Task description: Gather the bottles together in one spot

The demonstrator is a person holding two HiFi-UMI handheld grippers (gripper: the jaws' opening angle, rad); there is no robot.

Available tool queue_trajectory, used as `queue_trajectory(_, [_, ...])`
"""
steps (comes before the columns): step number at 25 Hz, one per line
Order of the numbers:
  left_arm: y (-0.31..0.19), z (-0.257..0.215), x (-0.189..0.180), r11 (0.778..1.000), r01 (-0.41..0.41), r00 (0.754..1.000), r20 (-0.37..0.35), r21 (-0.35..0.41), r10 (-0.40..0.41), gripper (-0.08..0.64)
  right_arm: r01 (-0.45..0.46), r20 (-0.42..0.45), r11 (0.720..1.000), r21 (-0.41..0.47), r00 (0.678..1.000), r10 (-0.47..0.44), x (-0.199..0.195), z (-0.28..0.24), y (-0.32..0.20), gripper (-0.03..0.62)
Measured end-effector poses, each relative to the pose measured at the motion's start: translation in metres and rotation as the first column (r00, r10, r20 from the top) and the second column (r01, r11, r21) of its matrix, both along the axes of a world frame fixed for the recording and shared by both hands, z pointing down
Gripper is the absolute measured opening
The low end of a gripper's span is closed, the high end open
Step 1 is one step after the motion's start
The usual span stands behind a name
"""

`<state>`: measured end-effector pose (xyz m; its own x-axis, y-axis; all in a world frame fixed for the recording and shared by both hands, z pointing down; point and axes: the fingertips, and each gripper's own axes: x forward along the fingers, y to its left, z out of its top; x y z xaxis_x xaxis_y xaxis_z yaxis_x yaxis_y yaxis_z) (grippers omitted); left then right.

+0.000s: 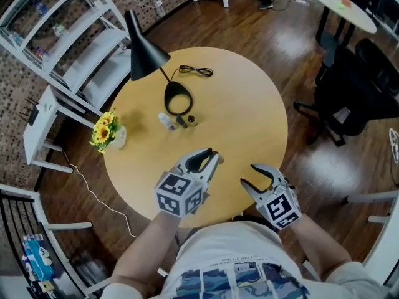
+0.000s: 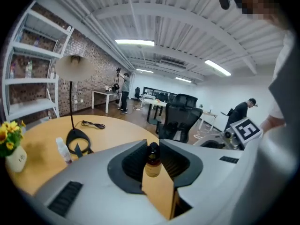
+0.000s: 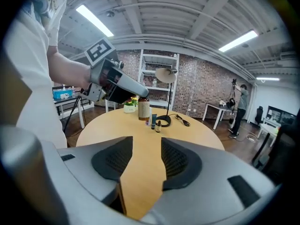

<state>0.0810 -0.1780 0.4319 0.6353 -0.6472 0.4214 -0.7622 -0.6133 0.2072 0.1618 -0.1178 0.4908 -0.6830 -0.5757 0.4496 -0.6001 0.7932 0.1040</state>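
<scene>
Nearest the head camera, the left gripper [image 1: 211, 157] hung just inside the near edge of the round worktop [image 1: 249, 104]. Its jaws were drawn narrow on an amber bottle [image 2: 152, 161], dark cap up, with the body hanging below the pads. The right gripper [image 1: 252, 174] sat beside it over the same edge, jaws moderately apart with only bare wood between them.

The gathering spot looked to be beside the lamp base [image 1: 177, 98], left of the worktop's middle. A clear bottle [image 1: 166, 121] with a white cap stood there, with two small dark bottles [image 1: 181, 121] just beside it.

To do this step well, the amber bottle probably had to travel upright and come down on the near side of that group — close, but not touching. The grip was high on a smooth, round, likely glass body, so it could swing. A slow, level carry seemed wise, with the jaws parting only once the base sat flat.

The small bottles were slim and looked easy to topple. The worktop was matt, pale wood, and the lamp base a black open ring.
</scene>
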Motion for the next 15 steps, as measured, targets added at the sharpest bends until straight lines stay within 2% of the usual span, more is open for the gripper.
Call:
queue_trajectory(3, [-0.038, 0.011, -0.007, 0.997, 0.056, 0.995, 0.082, 0.052, -0.060, 0.080, -0.067, 0.029, 0.997, -0.029, 0.997, 0.068, 0.021, 0.002, -0.006, 0.218])
queue_trajectory(7, [-0.089, 0.035, -0.015, 0.986, 0.146, 0.980, 0.123, 0.076, -0.154, 0.080, -0.132, 0.036, 0.989, -0.066, 0.990, 0.135, 0.045, 0.008, -0.015, 0.219])
queue_trajectory(12, [-0.142, 0.071, -0.021, 0.968, 0.226, 0.949, 0.196, 0.112, -0.245, 0.080, -0.179, 0.020, 0.975, -0.132, 0.983, 0.183, 0.070, 0.021, -0.020, 0.218])
queue_trajectory(15, [-0.170, 0.106, -0.025, 0.963, 0.244, 0.932, 0.248, 0.112, -0.265, 0.080, -0.218, 0.004, 0.964, -0.150, 0.975, 0.221, 0.085, 0.027, -0.025, 0.218])
